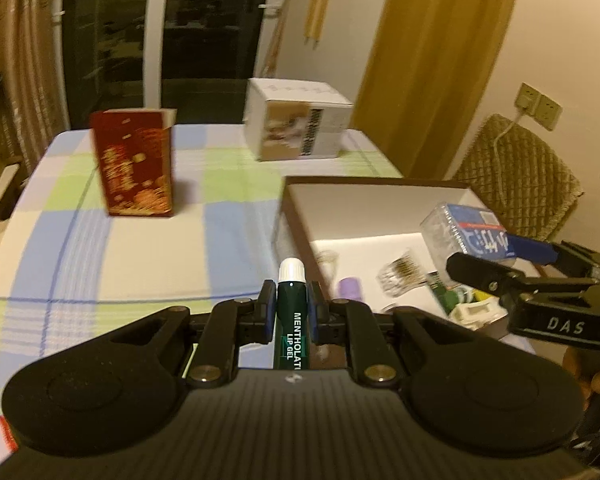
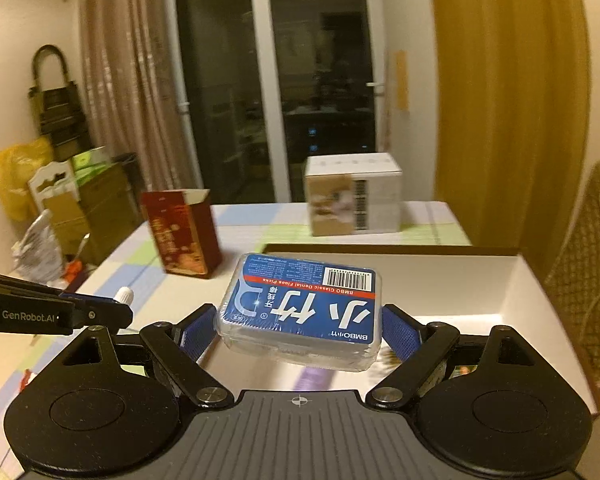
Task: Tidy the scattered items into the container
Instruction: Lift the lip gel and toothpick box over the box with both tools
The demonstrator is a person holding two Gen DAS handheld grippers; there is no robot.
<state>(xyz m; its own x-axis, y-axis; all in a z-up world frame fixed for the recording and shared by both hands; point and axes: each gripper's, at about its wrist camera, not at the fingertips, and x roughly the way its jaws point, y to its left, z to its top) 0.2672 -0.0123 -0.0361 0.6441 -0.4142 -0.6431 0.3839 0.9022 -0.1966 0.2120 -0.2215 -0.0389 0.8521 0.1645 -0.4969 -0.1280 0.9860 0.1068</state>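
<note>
Left gripper (image 1: 292, 312) is pinched tight on a dark green lip gel tube (image 1: 293, 320), white cap pointing forward, low centre of the left wrist frame, just outside the left wall of the box (image 1: 300, 216). Right gripper (image 2: 300, 320) is clamped on a blue floss pick case (image 2: 300, 308), centre of the right wrist frame, held above the box (image 2: 480, 276) interior. Small items already lie in the box, lower right of the left wrist frame; blurred, can't identify them.

Risks:
- The tube is gripped low on its body, so it could pivot or slip if swung fast.
- The tube could clip the box wall if it isn't lifted over.
- The case is slick, wrapped plastic held only by its edges and could squirt out.
- The grippers sit close together, so they could collide over the box.
- A red carton (image 1: 136, 164) stands upright on the table (image 1: 148, 264), upper left, well apart. Low risk.
</note>
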